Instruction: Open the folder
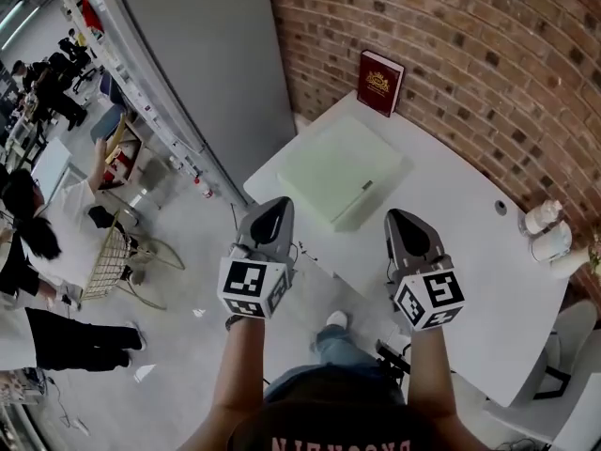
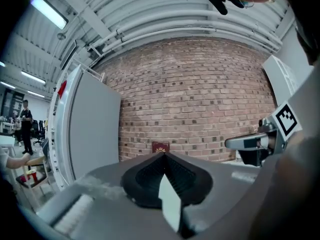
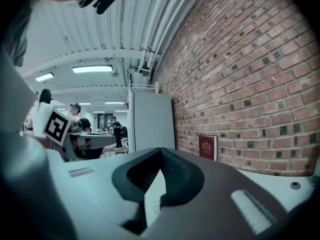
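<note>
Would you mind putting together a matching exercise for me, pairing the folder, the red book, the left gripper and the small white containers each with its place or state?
Things:
1. folder
2. red book
3. left gripper
4. small white containers

Places or states:
A. jaws together, nothing between them
B. lying flat in the middle of the white table
C. at the table's right end, near the wall
D. standing upright against the brick wall

Pairs: 1-B, 2-D, 3-A, 4-C
</note>
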### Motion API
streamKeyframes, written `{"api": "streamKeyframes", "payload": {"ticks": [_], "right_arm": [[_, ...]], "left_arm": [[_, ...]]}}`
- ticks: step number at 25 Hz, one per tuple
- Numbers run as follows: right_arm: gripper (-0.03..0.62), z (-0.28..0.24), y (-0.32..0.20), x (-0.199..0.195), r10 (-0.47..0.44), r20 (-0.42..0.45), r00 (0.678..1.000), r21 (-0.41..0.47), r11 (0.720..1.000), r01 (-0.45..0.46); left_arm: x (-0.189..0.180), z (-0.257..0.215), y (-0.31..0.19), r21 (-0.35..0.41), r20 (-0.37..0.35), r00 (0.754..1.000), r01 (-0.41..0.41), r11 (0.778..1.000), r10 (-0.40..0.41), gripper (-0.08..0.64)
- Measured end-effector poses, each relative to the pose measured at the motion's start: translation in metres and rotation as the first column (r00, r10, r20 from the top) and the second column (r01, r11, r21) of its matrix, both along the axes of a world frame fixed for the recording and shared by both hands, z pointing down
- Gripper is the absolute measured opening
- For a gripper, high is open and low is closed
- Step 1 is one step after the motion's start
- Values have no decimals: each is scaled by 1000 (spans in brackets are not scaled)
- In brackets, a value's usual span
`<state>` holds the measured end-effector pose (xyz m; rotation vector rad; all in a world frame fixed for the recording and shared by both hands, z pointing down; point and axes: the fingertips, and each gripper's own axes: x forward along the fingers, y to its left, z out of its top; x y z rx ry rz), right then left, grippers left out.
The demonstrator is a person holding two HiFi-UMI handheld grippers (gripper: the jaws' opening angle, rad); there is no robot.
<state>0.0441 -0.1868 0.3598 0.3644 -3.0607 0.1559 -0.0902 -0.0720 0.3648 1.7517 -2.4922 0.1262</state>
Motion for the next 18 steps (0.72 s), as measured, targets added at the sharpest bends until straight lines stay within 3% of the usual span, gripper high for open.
{"api": "streamKeyframes", "payload": {"ticks": [9, 12, 18], "right_arm": [[2, 31, -57, -31, 72, -44, 996, -64, 995, -74], [2, 41, -65, -34, 87, -60, 994, -83, 992, -92], [2, 54, -71, -34, 137, -109, 985, -95, 985, -147]], "left_arm": [[-37, 26, -68, -23, -28, 995, -93, 995, 92, -2], [-36, 40, -77, -67, -58, 989, -136, 988, 132, -1], [-37, 58, -91, -126, -76, 970, -239, 963, 230, 118]]}}
